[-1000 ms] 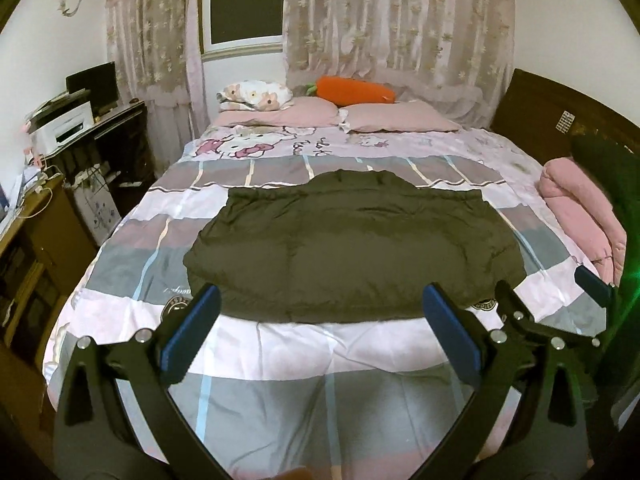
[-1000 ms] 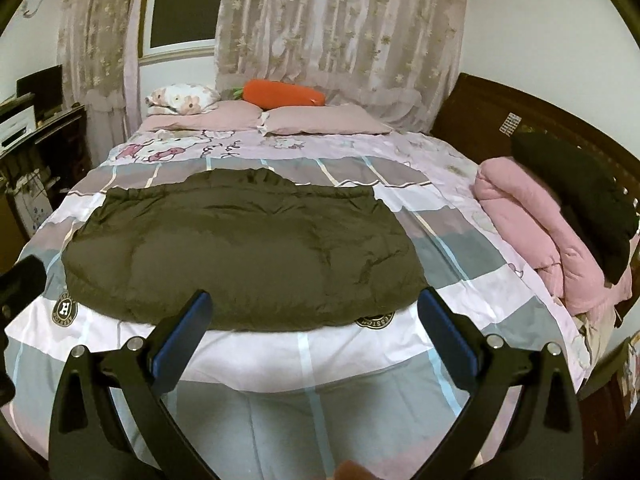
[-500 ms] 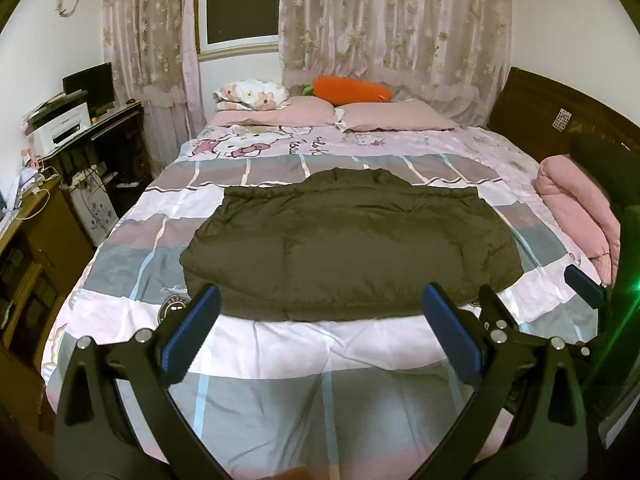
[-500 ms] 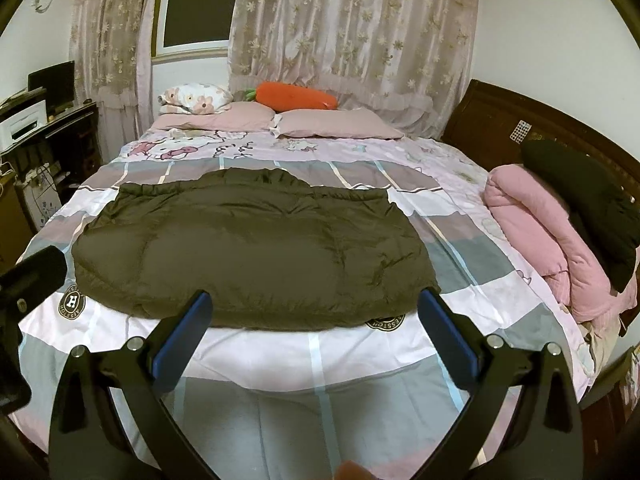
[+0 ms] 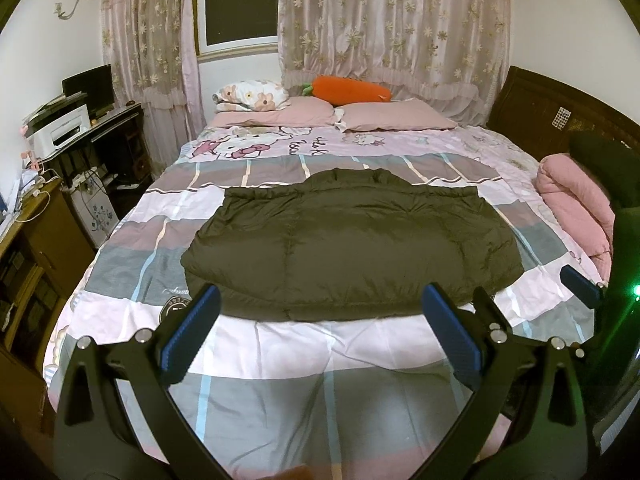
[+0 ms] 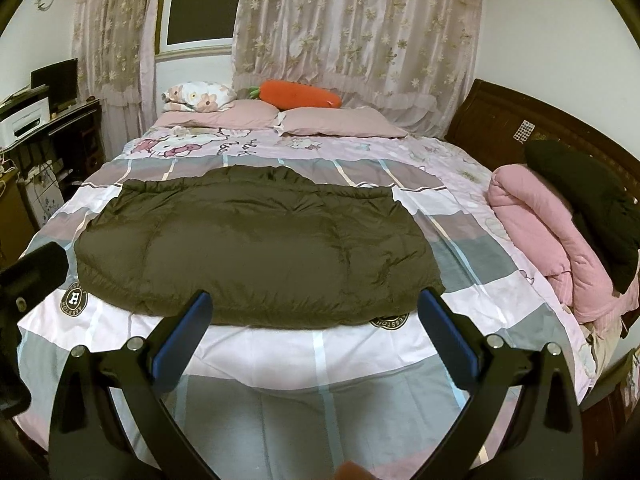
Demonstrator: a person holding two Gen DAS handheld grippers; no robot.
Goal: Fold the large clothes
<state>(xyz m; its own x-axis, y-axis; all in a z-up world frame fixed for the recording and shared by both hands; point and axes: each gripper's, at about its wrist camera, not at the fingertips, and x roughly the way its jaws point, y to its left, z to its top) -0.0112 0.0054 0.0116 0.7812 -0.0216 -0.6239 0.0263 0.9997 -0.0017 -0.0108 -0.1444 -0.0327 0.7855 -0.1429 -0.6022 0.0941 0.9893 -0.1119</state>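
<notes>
A dark olive puffer jacket [image 5: 352,244] lies flat across the middle of the bed [image 5: 304,364], folded into a wide shape; it also shows in the right wrist view [image 6: 256,252]. My left gripper [image 5: 320,332] is open and empty, held above the bed's near part, short of the jacket's near hem. My right gripper [image 6: 316,332] is open and empty, also short of the hem. The right gripper's fingers [image 5: 580,286] show at the right in the left wrist view.
Pink pillows [image 5: 396,116], a floral pillow [image 5: 250,94] and an orange carrot plush [image 5: 352,90] lie at the head. A rolled pink quilt [image 6: 540,232] with a black garment [image 6: 592,200] lies on the right. A desk with a printer [image 5: 64,128] stands left.
Both grippers have drawn back and risen a little, so the jacket looks smaller and farther. Jaws stay open. The jacket has not moved.
</notes>
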